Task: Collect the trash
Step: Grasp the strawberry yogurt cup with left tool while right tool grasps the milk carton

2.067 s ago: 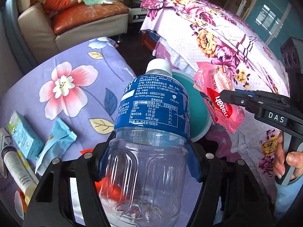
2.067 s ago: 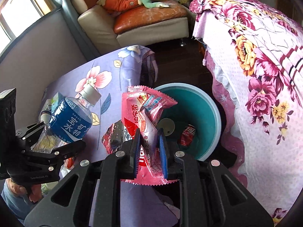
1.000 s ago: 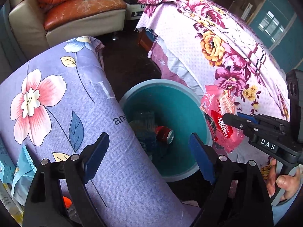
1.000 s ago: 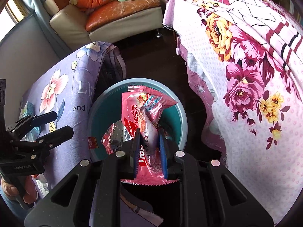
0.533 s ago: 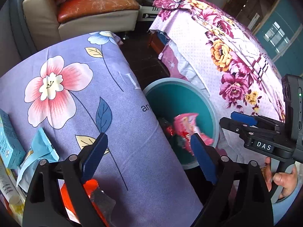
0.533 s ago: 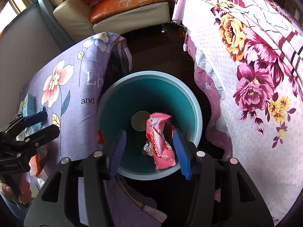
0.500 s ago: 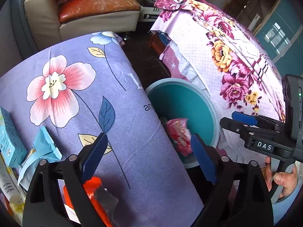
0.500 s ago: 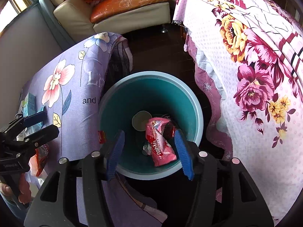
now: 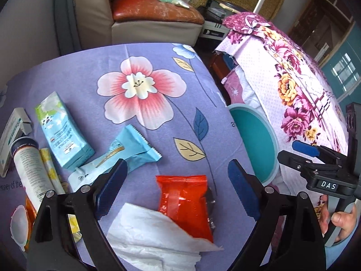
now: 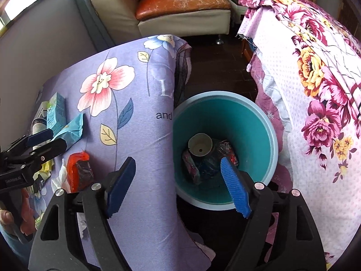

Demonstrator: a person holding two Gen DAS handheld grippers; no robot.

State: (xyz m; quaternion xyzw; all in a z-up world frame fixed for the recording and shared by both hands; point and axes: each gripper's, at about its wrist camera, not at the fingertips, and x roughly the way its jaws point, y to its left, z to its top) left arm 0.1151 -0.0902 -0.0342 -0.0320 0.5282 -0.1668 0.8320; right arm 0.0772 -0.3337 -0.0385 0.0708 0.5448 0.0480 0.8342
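Observation:
My left gripper (image 9: 177,188) is open and empty above the purple flowered table (image 9: 140,67). Right below it lie a red wrapper (image 9: 185,203) and a crumpled white tissue (image 9: 149,241). A light blue wrapper (image 9: 133,149) and a blue-green carton (image 9: 63,135) lie further left. My right gripper (image 10: 177,186) is open and empty over the teal bin (image 10: 259,122) on the floor. In the bin lie the pink snack bag (image 10: 191,167), the bottle (image 10: 208,166), a white cup (image 10: 200,145) and a red can (image 10: 230,151).
A tube (image 9: 29,169), a white box (image 9: 11,133) and yellow packets (image 9: 49,167) crowd the table's left edge. A bed with a pink floral cover (image 10: 315,90) stands right of the bin. A sofa (image 10: 158,6) stands behind. The right gripper shows in the left wrist view (image 9: 315,158).
Both grippers let go: the bottle and the pink snack bag dropped into the bin. My left gripper has since swung left, back over the table's trash.

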